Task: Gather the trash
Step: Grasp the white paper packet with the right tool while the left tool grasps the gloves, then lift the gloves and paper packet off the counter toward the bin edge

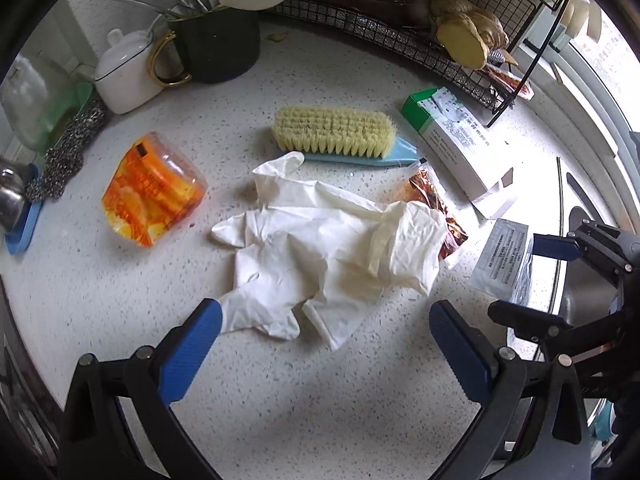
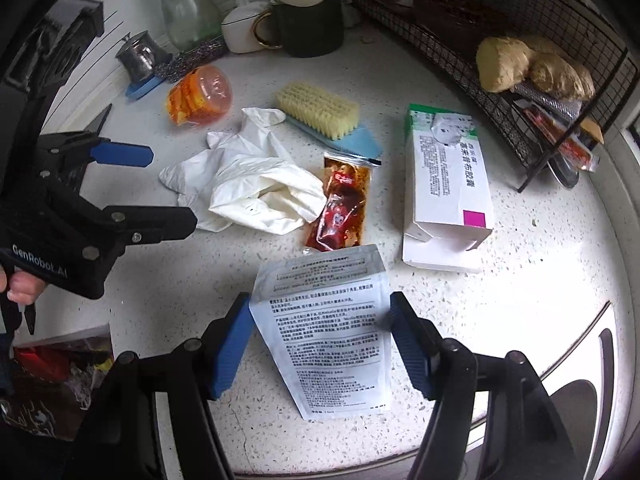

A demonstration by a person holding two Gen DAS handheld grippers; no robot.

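Crumpled white disposable gloves point(image 1: 320, 256) point(image 2: 248, 184) lie in the middle of the speckled counter. My left gripper point(image 1: 326, 334) is open, its blue fingers either side of the gloves' near edge. A red sauce packet point(image 1: 434, 208) point(image 2: 340, 208) lies partly under the gloves. A white printed sachet point(image 2: 328, 332) point(image 1: 502, 258) lies flat between the open fingers of my right gripper point(image 2: 322, 344). An open white-and-green medicine box point(image 1: 460, 148) point(image 2: 444, 188) lies to the right. An orange plastic cup wrapper point(image 1: 154, 190) point(image 2: 200, 98) lies to the left.
A scrub brush point(image 1: 340, 136) point(image 2: 320, 114) lies behind the gloves. A black wire rack point(image 1: 400, 28) point(image 2: 560, 92) with ginger stands at the back right. A dark mug of utensils point(image 1: 218, 46), a white pot point(image 1: 126, 70) and steel wool point(image 1: 68, 152) stand at the back left. A sink edge point(image 1: 580, 280) is on the right.
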